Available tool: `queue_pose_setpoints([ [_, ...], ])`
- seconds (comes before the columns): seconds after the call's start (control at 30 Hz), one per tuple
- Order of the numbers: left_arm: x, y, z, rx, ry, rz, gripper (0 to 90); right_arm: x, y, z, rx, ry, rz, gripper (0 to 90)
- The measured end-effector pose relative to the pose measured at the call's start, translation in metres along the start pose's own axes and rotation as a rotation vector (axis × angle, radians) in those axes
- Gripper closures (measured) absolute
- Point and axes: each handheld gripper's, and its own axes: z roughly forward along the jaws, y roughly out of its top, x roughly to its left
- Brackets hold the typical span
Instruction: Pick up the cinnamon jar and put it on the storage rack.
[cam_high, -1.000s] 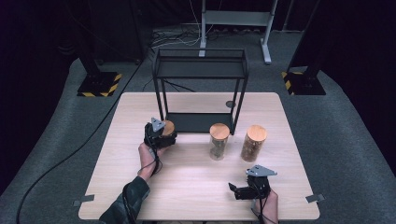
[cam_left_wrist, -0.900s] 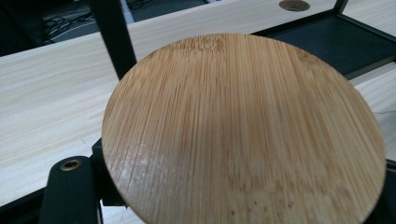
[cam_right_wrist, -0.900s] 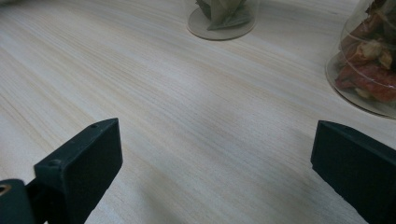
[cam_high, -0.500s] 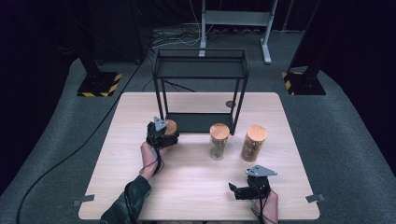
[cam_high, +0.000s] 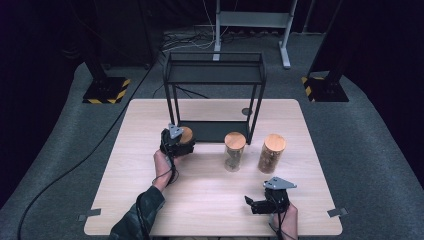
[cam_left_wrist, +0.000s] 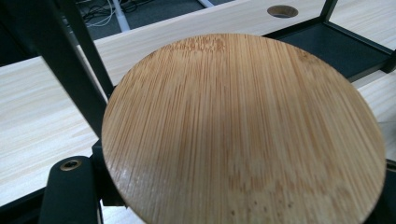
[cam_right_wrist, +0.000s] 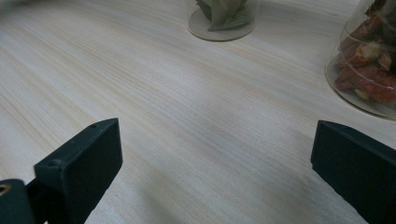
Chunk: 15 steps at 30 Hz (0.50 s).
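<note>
1. Since all three jars are off the shelves so far, I'd say this job is barely started: the black metal rack (cam_high: 215, 75) at the back of the surface (cam_high: 140, 190) has nothing on its top or bottom shelf that I can see.
2. One jar is in hand though. The left claw (cam_high: 176, 141) is clamped on a bamboo-lidded jar (cam_high: 186, 135), right by the rack's front left leg, just short of the bottom shelf.
3. In the left gripper view the round bamboo lid (cam_left_wrist: 243, 130) sits directly over the jaws and hides most of them, with the rack's post just behind it. So the jar is inside the grip, not beside it.
4. Left to do, I reckon: get that one onto a shelf, then the other two.
5. Those two stand on the surface in front of the rack's right side: a smaller jar with green leaves (cam_high: 234, 151) and a taller jar with reddish dried stuff (cam_high: 271, 153).
6. The right claw (cam_high: 256, 205) rests near the front edge, jaws wide apart and empty, well apart from both.
</note>
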Motion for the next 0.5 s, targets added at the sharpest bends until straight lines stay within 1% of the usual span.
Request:
queue_pose_setpoints([
  [0.43,-0.0042,0.0061,0.0034,-0.001,-0.006,0.011,25.5,0.0001,0.0000,0.0001,0.000,0.000,-0.001,1.6],
  [0.5,-0.0043,0.0069,0.0040,-0.002,-0.010,0.007,25.5,0.0001,0.0000,0.0001,0.001,0.001,-0.001,1.6],
])
